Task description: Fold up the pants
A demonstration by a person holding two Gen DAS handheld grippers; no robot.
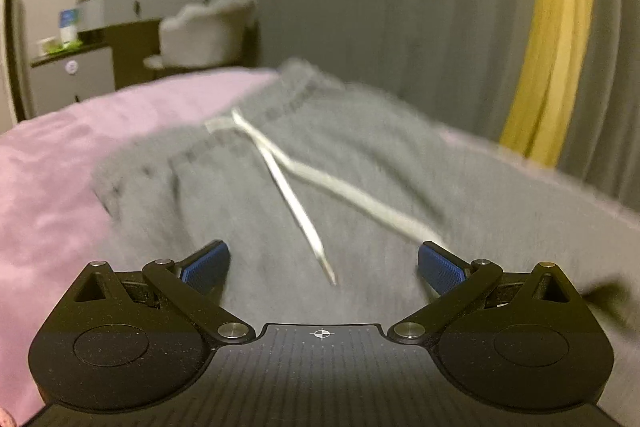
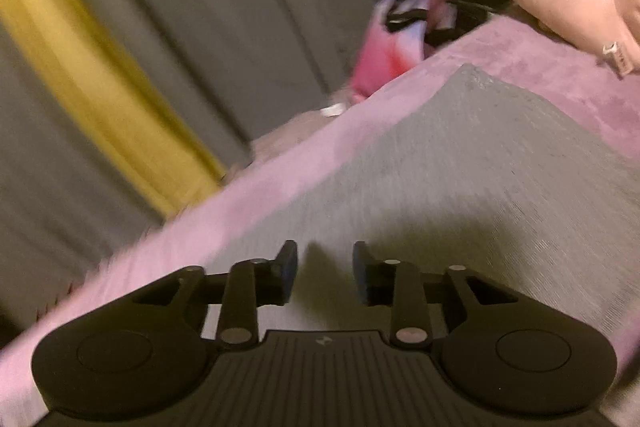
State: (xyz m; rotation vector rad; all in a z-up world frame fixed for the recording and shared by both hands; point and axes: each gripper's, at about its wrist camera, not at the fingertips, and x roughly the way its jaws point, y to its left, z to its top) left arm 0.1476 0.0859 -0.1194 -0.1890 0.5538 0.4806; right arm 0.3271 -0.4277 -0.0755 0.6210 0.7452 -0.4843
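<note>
Grey pants spread on the pink bed, both claws empty above them.

We see the pants lying flat on the bed, reaching its curtain-side edge, their white drawstring trailing across the fabric. Our left claw gapes wide with nothing between its blue pads. Our right claw is parted more narrowly over the grey cloth, also holding nothing.

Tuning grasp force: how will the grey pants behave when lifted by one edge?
Likely floppy: the grey pants lie slack and creased over the pink bedspread, so an edge lift should drape. The fuzzy knit looks grippy, not slippery. The loose white drawstring will probably dangle and could snag.
</note>
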